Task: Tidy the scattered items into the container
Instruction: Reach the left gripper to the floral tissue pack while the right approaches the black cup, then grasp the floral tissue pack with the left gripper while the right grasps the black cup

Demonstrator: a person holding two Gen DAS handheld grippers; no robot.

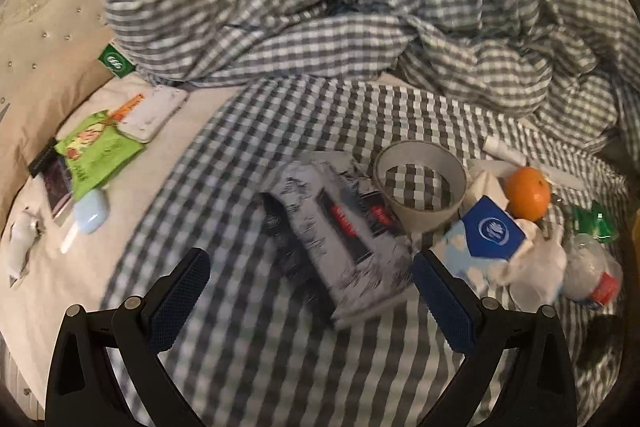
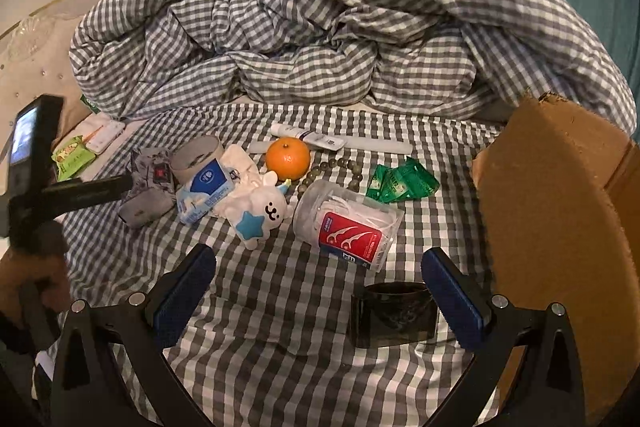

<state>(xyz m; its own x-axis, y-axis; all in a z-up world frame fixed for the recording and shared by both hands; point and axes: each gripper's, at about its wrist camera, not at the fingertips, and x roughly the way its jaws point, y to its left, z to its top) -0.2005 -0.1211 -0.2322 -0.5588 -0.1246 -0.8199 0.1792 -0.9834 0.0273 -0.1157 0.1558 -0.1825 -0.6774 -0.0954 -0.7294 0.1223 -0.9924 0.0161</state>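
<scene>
STEP: first pick pending | left hand-held gripper (image 1: 312, 291), right hand-held gripper (image 2: 318, 287): spread wide, empty | NEXT: close on floss jar (image 2: 347, 223), 12 o'clock; box (image 2: 560, 227), 3 o'clock

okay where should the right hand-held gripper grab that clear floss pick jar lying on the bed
Grip the floss pick jar across its round clear body, coming from above. It lies on its side on the checked sheet, so both curved flanks are exposed. The right hand-held gripper already stands open just short of it, wide enough to straddle it.
</scene>
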